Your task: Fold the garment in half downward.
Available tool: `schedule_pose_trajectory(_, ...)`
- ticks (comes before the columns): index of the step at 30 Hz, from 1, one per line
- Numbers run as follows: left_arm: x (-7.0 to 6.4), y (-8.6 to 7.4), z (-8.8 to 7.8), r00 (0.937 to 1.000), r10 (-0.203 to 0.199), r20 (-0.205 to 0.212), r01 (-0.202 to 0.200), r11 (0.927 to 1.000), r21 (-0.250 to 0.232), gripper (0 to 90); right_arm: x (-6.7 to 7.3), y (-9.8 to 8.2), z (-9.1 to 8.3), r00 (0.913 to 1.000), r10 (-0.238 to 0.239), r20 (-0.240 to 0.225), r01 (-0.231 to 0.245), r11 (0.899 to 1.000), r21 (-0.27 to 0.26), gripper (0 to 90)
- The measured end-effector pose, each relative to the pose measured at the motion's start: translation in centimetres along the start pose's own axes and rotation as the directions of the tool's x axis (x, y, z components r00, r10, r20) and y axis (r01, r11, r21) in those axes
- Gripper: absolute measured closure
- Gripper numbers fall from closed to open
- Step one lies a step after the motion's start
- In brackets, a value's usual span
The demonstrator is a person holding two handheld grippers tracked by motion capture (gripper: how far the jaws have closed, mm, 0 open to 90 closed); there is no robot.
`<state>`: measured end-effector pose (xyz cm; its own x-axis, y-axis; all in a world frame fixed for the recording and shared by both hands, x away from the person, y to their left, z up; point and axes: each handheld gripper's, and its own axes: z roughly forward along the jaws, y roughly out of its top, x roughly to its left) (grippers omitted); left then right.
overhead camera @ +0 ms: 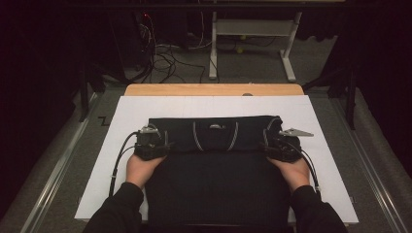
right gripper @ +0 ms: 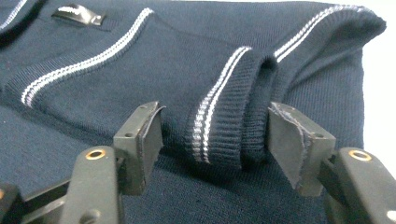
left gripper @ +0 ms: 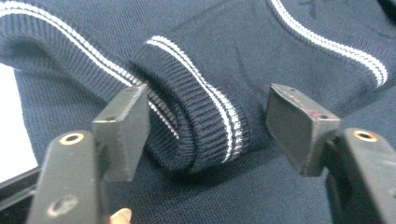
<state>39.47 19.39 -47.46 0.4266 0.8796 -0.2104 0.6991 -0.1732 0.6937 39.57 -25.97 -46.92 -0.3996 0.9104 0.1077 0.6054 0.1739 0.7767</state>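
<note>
A white board [overhead camera: 126, 160] covered most of the tabletop, and a navy sweater [overhead camera: 214, 179] lay flat along its near edge, folded so its striped trim ran across the middle. From the high view both hands sat at the fold's two ends, the left gripper [overhead camera: 151, 145] toward the board's left edge, the right gripper [overhead camera: 282, 146] toward the right; jaw detail was lost there. The left gripper view showed a ribbed cuff [left gripper: 201, 126] between jaws standing apart, the right-hand pad clear of it. The right gripper view showed the other cuff [right gripper: 233, 121] between jaws, one pad touching or almost touching, the other off; also a small metal tag [right gripper: 77, 14].
</note>
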Motion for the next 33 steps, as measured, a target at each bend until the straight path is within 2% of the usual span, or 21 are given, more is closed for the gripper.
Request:
schedule_pose_trajectory(3,0.0,-0.2,0.0,0.9998,0.012,-0.014,-0.012,0.9999,-0.009,37.8,-0.1,0.0,0.1,1.0000,0.006,-0.002,-0.005,1.000,0.010,44.5)
schedule_pose_trajectory(6,0.0,-0.3,-0.1,0.9998,0.016,-0.010,-0.016,0.9997,-0.016,48.1,0.0,0.0,0.1,0.9999,-0.014,0.007,0.014,1.000,0.014,57.2)
schedule_pose_trajectory(8,-0.2,-0.4,0.0,0.9992,0.037,-0.018,-0.037,0.9992,-0.017,57.4,0.2,0.0,0.1,0.9997,-0.023,0.005,0.023,1.000,0.014,65.7)
schedule_pose_trajectory(10,-0.1,-0.4,-0.1,0.9994,0.029,-0.017,-0.030,0.9993,-0.024,65.2,0.4,0.0,0.1,0.9987,-0.049,0.012,0.049,0.999,0.015,70.1)
schedule_pose_trajectory(11,0.1,-0.4,-0.1,0.9999,0.009,-0.010,-0.010,0.9995,-0.029,67.1,0.5,0.0,0.0,0.9984,-0.055,0.016,0.054,0.998,0.017,71.1)
schedule_pose_trajectory(14,0.1,-0.3,-0.4,0.9998,0.016,-0.008,-0.016,0.9992,-0.036,72.7,0.5,0.0,-0.1,0.9979,-0.062,0.017,0.062,0.998,0.010,74.7)
schedule_pose_trajectory(18,-0.4,-0.2,-1.4,0.9994,0.033,-0.011,-0.034,0.9963,-0.078,74.9,0.8,0.3,-1.1,0.9967,-0.079,0.018,0.079,0.996,-0.028,76.1)
schedule_pose_trajectory(22,-0.8,-0.3,-2.6,0.9980,0.063,-0.004,-0.063,0.9927,-0.103,75.1,1.5,0.4,-2.5,0.9924,-0.121,0.023,0.122,0.990,-0.072,76.4)
schedule_pose_trajectory(25,-0.9,-0.7,-3.7,0.9981,0.057,0.021,-0.054,0.9906,-0.125,74.9,1.9,0.1,-3.7,0.9900,-0.140,0.016,0.141,0.985,-0.097,76.6)
schedule_pose_trajectory(29,-1.5,-1.6,-4.8,0.9962,0.080,0.032,-0.076,0.9884,-0.132,74.9,2.3,-0.6,-5.2,0.9892,-0.146,0.003,0.146,0.981,-0.129,76.5)
schedule_pose_trajectory(33,-2.3,-3.0,-5.6,0.9941,0.098,0.046,-0.091,0.9878,-0.126,74.9,2.6,-1.8,-6.1,0.9896,-0.143,-0.007,0.141,0.982,-0.126,76.6)
